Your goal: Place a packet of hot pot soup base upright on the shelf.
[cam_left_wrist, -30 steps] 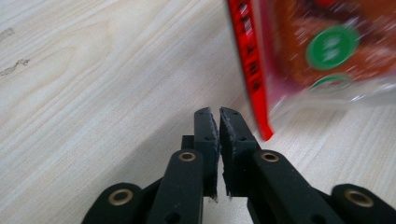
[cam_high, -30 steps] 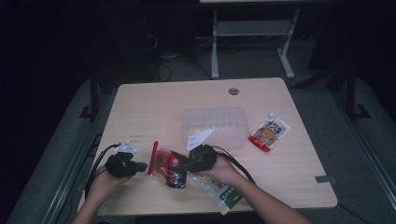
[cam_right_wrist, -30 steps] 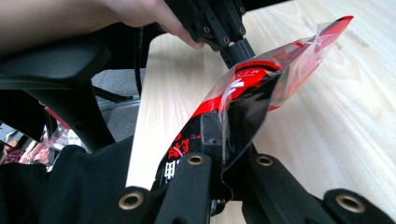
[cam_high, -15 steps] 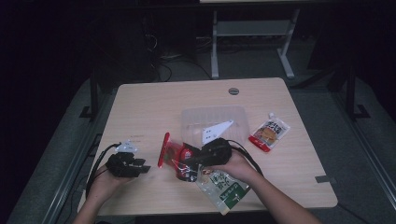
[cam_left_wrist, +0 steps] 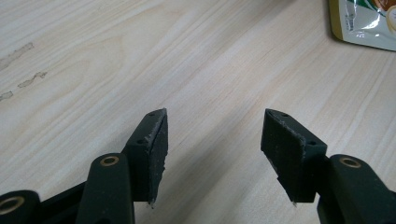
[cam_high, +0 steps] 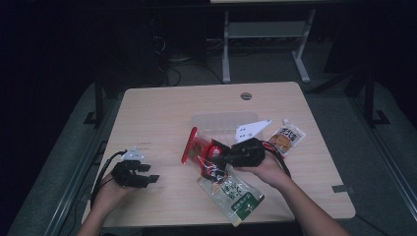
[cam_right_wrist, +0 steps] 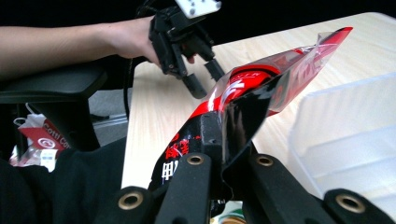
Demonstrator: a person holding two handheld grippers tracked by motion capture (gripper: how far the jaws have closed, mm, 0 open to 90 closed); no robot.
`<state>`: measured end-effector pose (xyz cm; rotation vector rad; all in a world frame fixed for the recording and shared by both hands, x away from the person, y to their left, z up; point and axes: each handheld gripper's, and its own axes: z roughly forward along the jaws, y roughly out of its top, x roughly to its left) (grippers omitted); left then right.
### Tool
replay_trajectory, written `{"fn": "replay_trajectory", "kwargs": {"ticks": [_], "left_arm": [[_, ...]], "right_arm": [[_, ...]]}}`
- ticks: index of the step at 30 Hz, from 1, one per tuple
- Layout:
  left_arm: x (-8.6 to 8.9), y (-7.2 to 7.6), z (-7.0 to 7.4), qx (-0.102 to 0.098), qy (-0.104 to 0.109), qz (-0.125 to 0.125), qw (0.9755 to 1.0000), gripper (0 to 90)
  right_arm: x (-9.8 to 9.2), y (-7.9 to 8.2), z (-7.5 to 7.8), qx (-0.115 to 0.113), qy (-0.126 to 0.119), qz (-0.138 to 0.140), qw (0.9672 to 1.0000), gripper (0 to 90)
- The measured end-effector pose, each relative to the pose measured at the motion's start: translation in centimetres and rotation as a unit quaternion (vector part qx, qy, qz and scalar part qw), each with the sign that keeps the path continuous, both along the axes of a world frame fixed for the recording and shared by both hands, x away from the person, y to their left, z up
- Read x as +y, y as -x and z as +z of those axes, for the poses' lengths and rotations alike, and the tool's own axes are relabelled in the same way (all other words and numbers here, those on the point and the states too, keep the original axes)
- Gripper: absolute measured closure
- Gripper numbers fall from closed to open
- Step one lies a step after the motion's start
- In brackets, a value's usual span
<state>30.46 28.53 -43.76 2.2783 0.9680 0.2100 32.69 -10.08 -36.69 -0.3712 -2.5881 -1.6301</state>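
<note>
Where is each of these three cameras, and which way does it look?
High view: above the person's side, facing forward and down on the table; both forearms and tools show.
Left gripper view: on the left tool, facing bare tabletop between open jaws.
Right gripper view: on the right tool, shut on the red bag, facing the left hand.
Shared: high and right views both show the red bag.
</note>
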Motion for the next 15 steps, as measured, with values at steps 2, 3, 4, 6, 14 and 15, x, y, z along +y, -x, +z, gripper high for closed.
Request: {"fn": "replay_trajectory", "kwargs": {"ticks": [2,3,4,6,14,15], "left_arm": [[0.0,0.0,0.0,-0.001,-0.001,0.000,1.0000,40.2],[0.0,0.0,0.0,-0.002,-0.001,-0.001,1.0000,40.1],[0.0,0.0,0.0,-0.003,0.000,0.001,1.0000,39.6],[0.0,0.0,0.0,-0.004,0.000,0.001,1.0000,39.0],[0.2,0.0,-0.1,-0.007,0.002,0.004,1.0000,38.3],[0.2,0.0,-0.2,-0.006,0.002,0.004,1.0000,38.4]], "right_arm": [[-0.6,-0.1,0.2,-0.003,-0.001,-0.008,1.0000,89.9],[-0.9,-0.2,0.2,-0.004,-0.003,-0.011,0.9999,89.9],[-1.1,-0.2,0.3,-0.004,-0.003,-0.015,0.9999,89.8],[-1.6,-0.3,0.4,-0.008,-0.002,-0.023,0.9997,89.9],[-3.8,-1.5,0.5,-0.019,0.002,-0.061,0.9979,89.8],[-4.1,-1.6,0.5,-0.017,0.003,-0.066,0.9976,89.9]]}}
